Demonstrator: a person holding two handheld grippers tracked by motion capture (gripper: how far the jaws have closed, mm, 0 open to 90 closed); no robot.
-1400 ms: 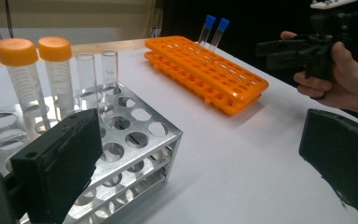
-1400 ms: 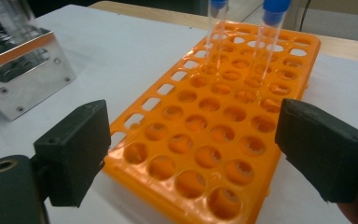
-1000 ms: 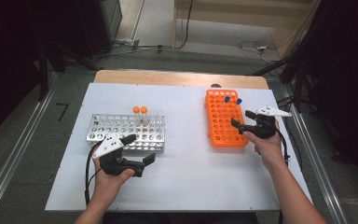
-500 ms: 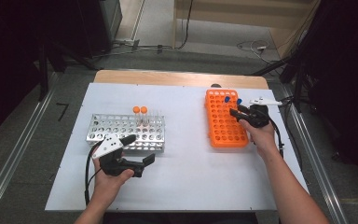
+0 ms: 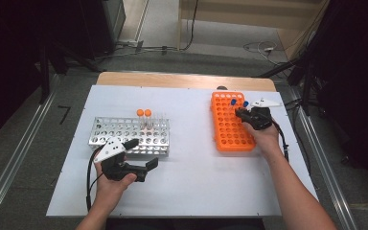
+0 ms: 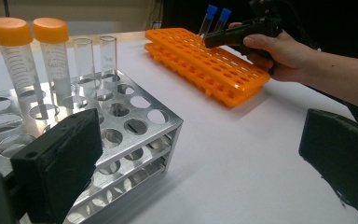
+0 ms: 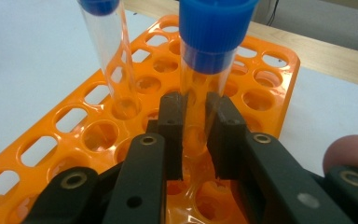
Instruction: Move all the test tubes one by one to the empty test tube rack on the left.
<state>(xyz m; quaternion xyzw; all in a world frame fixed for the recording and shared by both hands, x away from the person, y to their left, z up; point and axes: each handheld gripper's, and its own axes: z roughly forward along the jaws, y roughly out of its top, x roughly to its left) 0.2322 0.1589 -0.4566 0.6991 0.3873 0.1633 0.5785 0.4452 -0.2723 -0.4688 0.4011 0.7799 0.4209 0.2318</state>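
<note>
An orange tube rack (image 5: 230, 129) lies at the right of the white table, with two blue-capped clear tubes standing near its far end. My right gripper (image 5: 242, 114) has just been closing and is now shut on the right-hand blue-capped tube (image 7: 212, 42), its pads (image 7: 172, 126) pressing the glass below the cap. The other blue-capped tube (image 7: 107, 51) stands free beside it. My left gripper (image 5: 143, 153) rests open in front of the metal rack (image 5: 124, 132), with nothing between its pads (image 6: 60, 158).
The metal rack (image 6: 135, 126) holds two orange-capped tubes (image 6: 14, 51) and two uncapped clear tubes (image 6: 84, 56) at its far side. The table's wooden far edge (image 5: 182, 79) runs behind both racks. Bare white tabletop (image 5: 191, 172) lies between the hands.
My right gripper moved left and slightly away over the orange rack, and its jaws went from wide apart to closed on the blue-capped tube. The left hand stayed where it was.
</note>
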